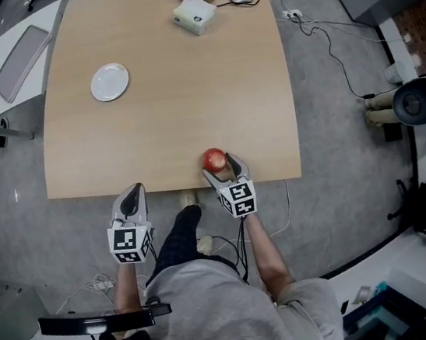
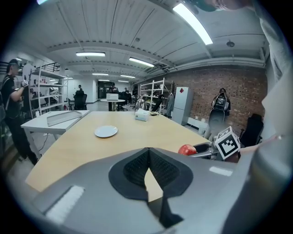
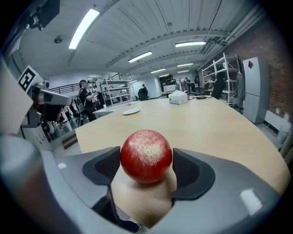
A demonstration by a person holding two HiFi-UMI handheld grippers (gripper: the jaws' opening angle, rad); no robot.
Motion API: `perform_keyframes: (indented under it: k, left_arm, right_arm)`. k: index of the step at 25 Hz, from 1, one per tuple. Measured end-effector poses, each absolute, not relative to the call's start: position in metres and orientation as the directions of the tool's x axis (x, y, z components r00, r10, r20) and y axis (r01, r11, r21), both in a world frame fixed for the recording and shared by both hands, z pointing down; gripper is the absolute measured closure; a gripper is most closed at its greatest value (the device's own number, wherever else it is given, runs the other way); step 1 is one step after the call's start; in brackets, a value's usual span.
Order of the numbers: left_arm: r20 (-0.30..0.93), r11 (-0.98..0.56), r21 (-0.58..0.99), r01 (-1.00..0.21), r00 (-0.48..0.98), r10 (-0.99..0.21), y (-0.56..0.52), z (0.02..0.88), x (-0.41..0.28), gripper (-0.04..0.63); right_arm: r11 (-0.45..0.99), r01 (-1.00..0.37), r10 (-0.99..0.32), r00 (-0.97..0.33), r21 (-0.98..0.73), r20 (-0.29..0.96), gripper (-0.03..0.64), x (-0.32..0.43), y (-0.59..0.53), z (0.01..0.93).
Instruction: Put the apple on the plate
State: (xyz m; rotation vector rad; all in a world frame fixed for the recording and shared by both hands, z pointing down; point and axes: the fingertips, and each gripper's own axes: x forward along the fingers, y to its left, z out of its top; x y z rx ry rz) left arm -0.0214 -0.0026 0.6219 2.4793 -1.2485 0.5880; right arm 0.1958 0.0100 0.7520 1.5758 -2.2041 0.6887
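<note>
Holding the right gripper's (image 1: 218,164) fingers (image 3: 192,171) spread wide to either side of the apple (image 3: 146,156), not yet pinching it, and finding it sitting at the near edge of the desk (image 1: 171,92), well apart from the plate (image 1: 109,82) at the far left. Carrying the left gripper's (image 2: 148,151) fingers (image 2: 132,169) pressed together on nothing. Judging the apple firm, round, smooth-skinned and fairly heavy, so probably slipping under a shallow pinch and bruising under a hard one; aiming for its widest girth, squeezing only enough.
</note>
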Motion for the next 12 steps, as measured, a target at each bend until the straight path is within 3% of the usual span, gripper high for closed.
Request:
perform_keyframes:
  k: [12]
  left_arm:
    - [0.476,-0.566,0.086,-0.82,0.533,-0.699,-0.0094,0.6193,-0.0211,0.575]
  right_arm:
    - [0.283,-0.936,-0.769,-0.351,-0.207,0.535,0.264,0.1978,0.0077,0.7461]
